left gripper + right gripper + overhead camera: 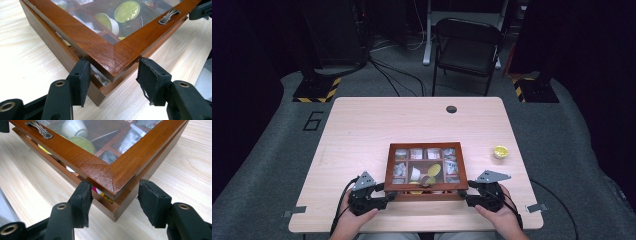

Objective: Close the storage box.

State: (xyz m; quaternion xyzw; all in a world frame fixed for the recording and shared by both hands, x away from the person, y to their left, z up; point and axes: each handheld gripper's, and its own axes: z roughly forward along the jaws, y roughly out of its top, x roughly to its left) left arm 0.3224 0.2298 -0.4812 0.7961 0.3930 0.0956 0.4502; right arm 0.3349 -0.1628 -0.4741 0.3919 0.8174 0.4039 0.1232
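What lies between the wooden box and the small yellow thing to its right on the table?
Bare tabletop: in the high view nothing stands between the wooden box and the small yellow thing.

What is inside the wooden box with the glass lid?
Through the glass lid of the wooden box: coffee capsules, one white cup-shaped, and small packets. Glare and the frame hide the rest.

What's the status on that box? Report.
Left tool clamped on wooden box, near-left corner. Right tool clamped on near-right corner. Lid slightly ajar. Nothing blocking.
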